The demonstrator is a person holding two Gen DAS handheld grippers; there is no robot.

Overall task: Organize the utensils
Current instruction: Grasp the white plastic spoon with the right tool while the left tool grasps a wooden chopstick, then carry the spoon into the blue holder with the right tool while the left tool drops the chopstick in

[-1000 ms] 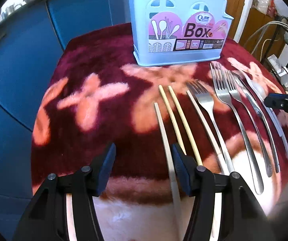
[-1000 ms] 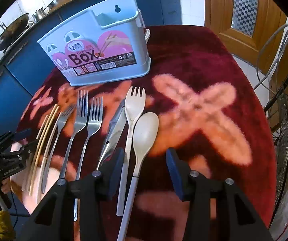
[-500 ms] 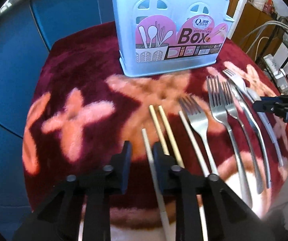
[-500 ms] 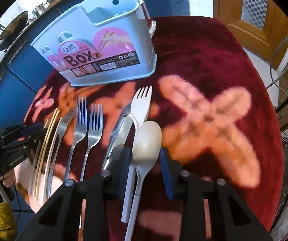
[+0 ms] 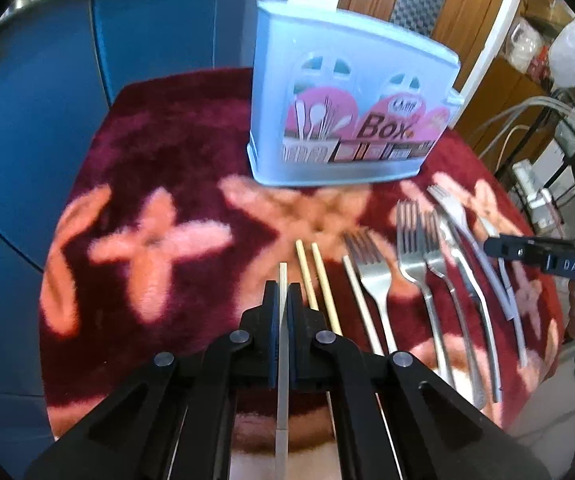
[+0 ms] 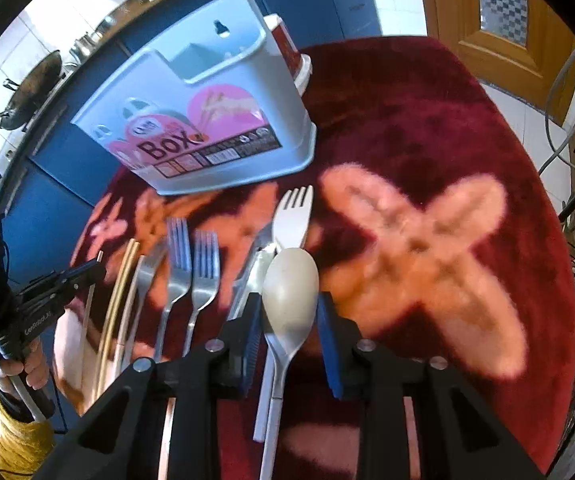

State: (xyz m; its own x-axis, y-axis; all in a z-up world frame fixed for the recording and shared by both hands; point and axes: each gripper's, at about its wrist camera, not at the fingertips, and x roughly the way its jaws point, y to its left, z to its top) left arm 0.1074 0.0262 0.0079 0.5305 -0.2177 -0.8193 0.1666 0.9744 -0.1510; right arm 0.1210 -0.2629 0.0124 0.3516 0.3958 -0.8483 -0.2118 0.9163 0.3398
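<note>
A pale blue utensil box (image 5: pixel 351 92) (image 6: pixel 207 92) stands at the far side of the dark red flowered cloth (image 6: pixel 427 120). In the left wrist view my left gripper (image 5: pixel 283 292) is shut on a pale chopstick (image 5: pixel 282 360), which runs back between the fingers. Two yellow chopsticks (image 5: pixel 319 280), another pale chopstick (image 5: pixel 361 308), three steel forks (image 5: pixel 411 248) and a knife (image 5: pixel 467 280) lie in a row to its right. In the right wrist view my right gripper (image 6: pixel 288 298) has its pads against the bowl of a white spoon (image 6: pixel 290 276). A white plastic fork (image 6: pixel 293 220) lies just beyond.
A red-and-white cup (image 6: pixel 287 52) stands behind the box. Blue cabinets (image 5: pixel 47 120) run along the far and left sides. Pans (image 6: pixel 31 88) sit on the counter. A wooden door (image 6: pixel 507 20) and cables (image 5: pixel 527 128) are on the right. A hand in a yellow sleeve (image 6: pixel 19 432) holds the left gripper.
Both pairs of jaws have come together, the left on the pale chopstick and the right on the spoon's bowl. Both views have tilted up toward the box.
</note>
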